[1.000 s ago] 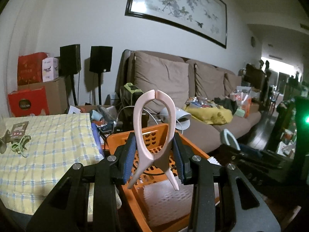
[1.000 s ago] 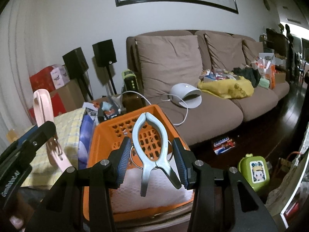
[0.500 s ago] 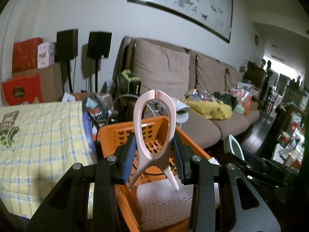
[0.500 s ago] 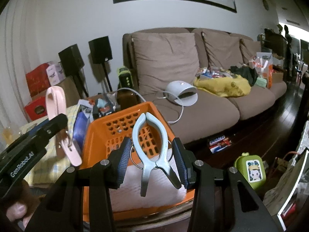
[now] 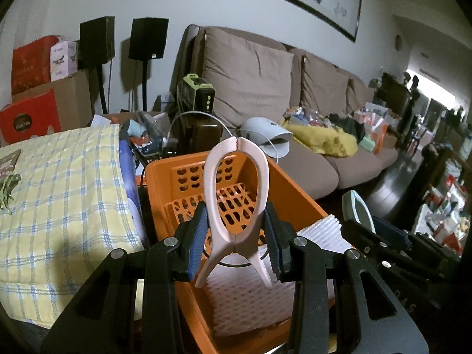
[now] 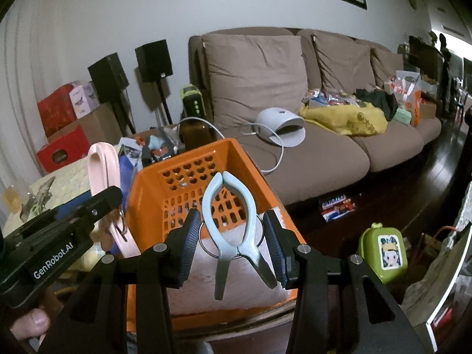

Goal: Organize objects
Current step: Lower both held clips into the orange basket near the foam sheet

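- The left gripper (image 5: 236, 236) is pinching a big pale pink clothes peg (image 5: 236, 194) by its sides, with both blue pads (image 5: 197, 242) pressing on it.
- The pink peg is standing upright with its closed tips pointing up, hanging right over the orange plastic basket (image 5: 298, 194).
- The right gripper (image 6: 233, 244) is clamping a light blue clothes peg (image 6: 228, 215) the same way, pads squeezing in from both sides, tips up and shut, wire ring showing at the pivot.
- The blue peg is also hovering above the basket, over its near end.
- Something white and bumpy, a foam sheet (image 6: 236, 283) I think, is lying in the bottom of the basket.
- From the right wrist view the left gripper is sitting just left of the basket, with a thumb (image 6: 29, 324) peeking in at the bottom corner.
- A yellow checked cloth (image 5: 59, 206) is covering the surface left of the basket, with a small green clip (image 5: 7, 188) lying on it.
- A brown sofa (image 6: 295, 88) is sitting behind it all, cluttered with a white dome-shaped gadget (image 6: 280, 126).
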